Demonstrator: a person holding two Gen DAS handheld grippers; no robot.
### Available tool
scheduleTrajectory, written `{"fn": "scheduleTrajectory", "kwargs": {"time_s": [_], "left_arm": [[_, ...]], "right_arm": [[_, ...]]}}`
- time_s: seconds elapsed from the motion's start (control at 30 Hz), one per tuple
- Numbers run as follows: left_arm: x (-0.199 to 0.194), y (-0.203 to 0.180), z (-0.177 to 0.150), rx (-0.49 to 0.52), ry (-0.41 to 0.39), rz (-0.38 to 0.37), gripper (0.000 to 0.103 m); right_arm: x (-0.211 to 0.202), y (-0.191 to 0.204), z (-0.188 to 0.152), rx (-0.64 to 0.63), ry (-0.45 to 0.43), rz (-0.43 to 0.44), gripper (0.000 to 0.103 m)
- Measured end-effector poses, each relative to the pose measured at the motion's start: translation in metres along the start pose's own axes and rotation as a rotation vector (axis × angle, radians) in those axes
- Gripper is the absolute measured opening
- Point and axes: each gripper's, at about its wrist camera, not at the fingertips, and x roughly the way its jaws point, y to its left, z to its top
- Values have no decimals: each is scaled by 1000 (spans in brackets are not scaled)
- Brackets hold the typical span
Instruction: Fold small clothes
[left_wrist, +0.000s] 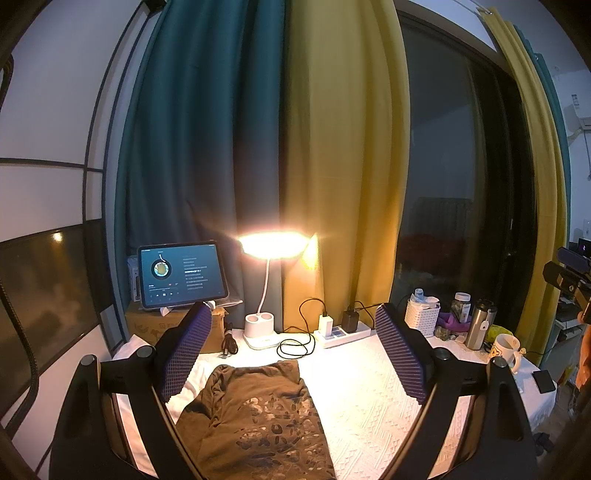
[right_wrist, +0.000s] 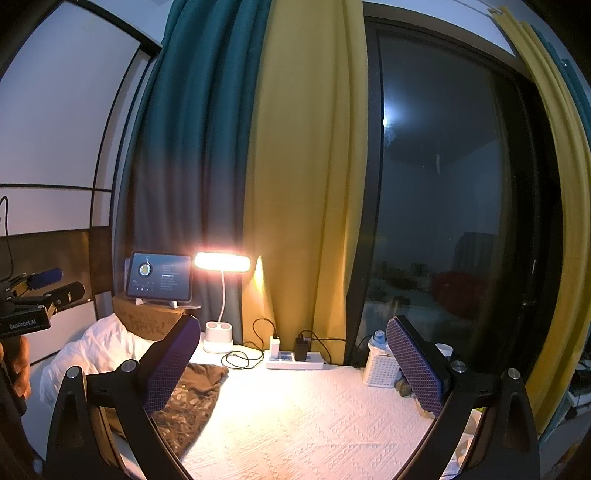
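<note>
the left claw hangs low over the bench, its two purple-padded fingers spread wide apart with nothing clamped between them. directly under it, in the near middle of the left view, lies the shirt, a small brown garment with a pale printed pattern, spread on the white textured cloth that covers the bench. the shirt's far edge ends near the left finger, and neither pad touches the fabric.

the right claw is likewise spread wide and empty, held over bare cloth to the right of the shirt, which shows only at the lower left of that view, partly behind the left-hand finger. a hand holding the other tool shows at the left edge.

farther back, a coiled black cable lies on the cloth just beyond the shirt. behind it stand a lit white lamp on a bendy neck and a white power strip with a white and a black charger plugged in. to the left, a tablet with a glowing screen stands propped on a cardboard box. to the right sit a white perforated basket, a jar, a steel flask, a mug and a dark phone.

at the back hang a teal curtain and a yellow curtain, beside a dark window.
</note>
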Motion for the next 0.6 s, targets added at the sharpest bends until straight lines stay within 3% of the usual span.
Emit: {"fn": "scheduleTrajectory", "kwargs": {"time_s": [0.6], "left_arm": [[0, 1, -1, 0, -1, 3, 90]], "right_arm": [[0, 1, -1, -2, 2, 1, 102]]}}
